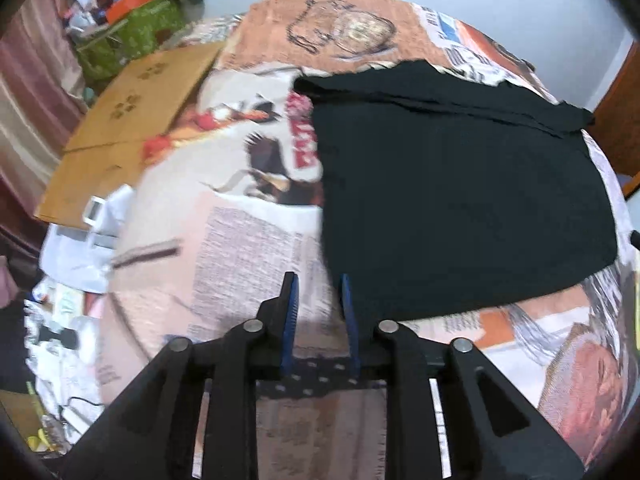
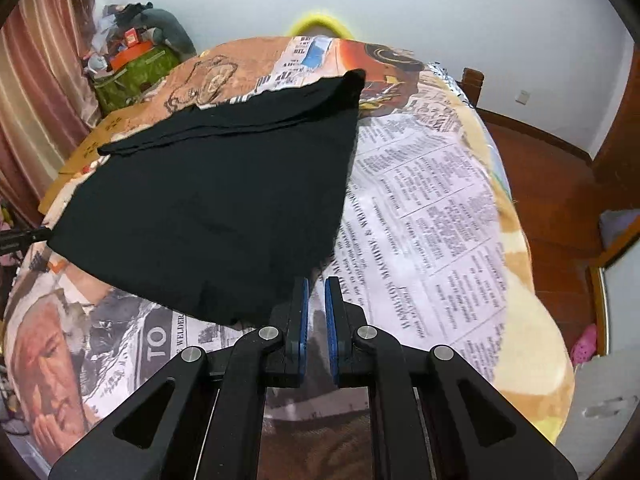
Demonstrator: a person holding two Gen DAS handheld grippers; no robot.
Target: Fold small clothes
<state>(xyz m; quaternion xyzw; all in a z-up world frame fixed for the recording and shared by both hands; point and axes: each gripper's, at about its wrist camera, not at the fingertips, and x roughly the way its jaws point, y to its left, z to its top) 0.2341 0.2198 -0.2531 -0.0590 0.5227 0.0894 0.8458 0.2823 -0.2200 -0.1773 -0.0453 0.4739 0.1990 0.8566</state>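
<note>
Jaws of the left gripper (image 1: 318, 286) are standing apart with a clear gap between the blue pads (image 1: 291, 308); nothing is lying between them, and the newspaper-print bedspread (image 1: 248, 248) is showing through the gap. Jaws of the right gripper (image 2: 316, 292) are sitting nearly together, leaving only a thin slit, and no cloth is visible between them, so this gripper is clenched on nothing.

Both grippers are pointing steeply downward at the bed. A black garment (image 1: 460, 200) is lying spread flat on the bedspread. In the left wrist view it is occupying the area ahead and to the right of the fingers, its near hem passing just beside the right fingertip. In the right wrist view the same garment (image 2: 208, 208) is lying ahead and to the left, with its near right corner just beside the left fingertip; whether it is touching cannot be told. A folded band is running across the far edge of the garment, ending in a bunched tip.

A flattened cardboard sheet (image 1: 128, 120) is resting on the bed's far left side, well apart from the garment. A yellow object (image 2: 320, 24) is showing beyond the far edge of the bed.
</note>
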